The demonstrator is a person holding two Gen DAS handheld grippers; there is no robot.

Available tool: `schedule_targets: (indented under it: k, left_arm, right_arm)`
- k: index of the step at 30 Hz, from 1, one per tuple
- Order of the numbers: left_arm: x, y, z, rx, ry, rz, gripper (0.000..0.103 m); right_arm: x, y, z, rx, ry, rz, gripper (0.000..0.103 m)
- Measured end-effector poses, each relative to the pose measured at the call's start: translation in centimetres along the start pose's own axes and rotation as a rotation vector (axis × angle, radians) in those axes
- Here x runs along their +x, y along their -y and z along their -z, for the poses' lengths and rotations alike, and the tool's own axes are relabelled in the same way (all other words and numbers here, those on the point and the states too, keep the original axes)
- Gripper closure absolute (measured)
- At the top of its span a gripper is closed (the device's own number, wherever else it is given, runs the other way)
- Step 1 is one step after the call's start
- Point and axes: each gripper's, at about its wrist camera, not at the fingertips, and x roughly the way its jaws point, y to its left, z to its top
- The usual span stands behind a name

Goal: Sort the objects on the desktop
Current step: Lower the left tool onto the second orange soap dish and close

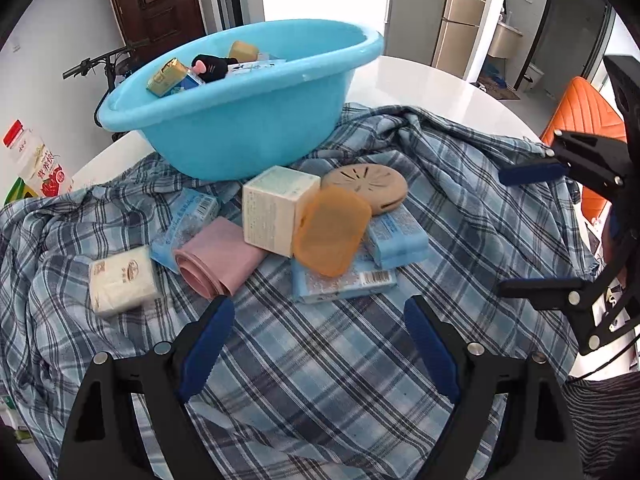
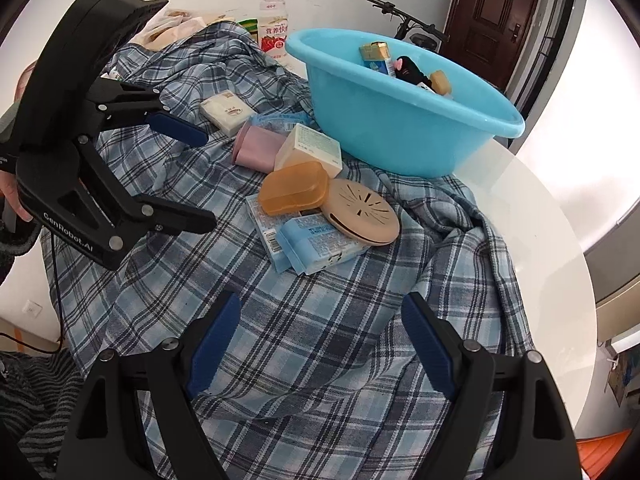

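Observation:
A blue basin [image 1: 256, 120] [image 2: 408, 136] stands on a plaid cloth [image 1: 320, 360] [image 2: 320, 340] and holds several small items. In front of it lies a pile: a cream box [image 1: 272, 208] [image 2: 310, 152], an orange soap case [image 1: 330, 230] [image 2: 294, 188], a tan round disc [image 1: 366, 186] [image 2: 362, 210], a pink roll [image 1: 218, 260] [image 2: 256, 150], blue tissue packs [image 1: 396, 236] [image 2: 320, 244] and a white tissue pack [image 1: 122, 280] [image 2: 226, 112]. My left gripper [image 1: 320, 312] [image 2: 200, 180] is open and empty, short of the pile. My right gripper [image 2: 320, 312] [image 1: 504, 232] is open and empty, to the pile's right.
A drink bottle [image 1: 36, 164] [image 2: 274, 24] stands at the table's edge beyond the cloth. The white round table [image 1: 432, 88] [image 2: 540, 232] shows past the cloth. An orange chair [image 1: 580, 116] stands beside the table. A bicycle [image 2: 404, 24] and a door are behind.

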Motion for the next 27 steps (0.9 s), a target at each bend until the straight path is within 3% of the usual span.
schedule_targets:
  k: [27]
  left_arm:
    - [5.0,0.3,-2.4,0.040,-0.069,0.092,0.014]
  right_arm:
    - [2.8,3.1,1.0,0.110,-0.079,-0.062,0.021]
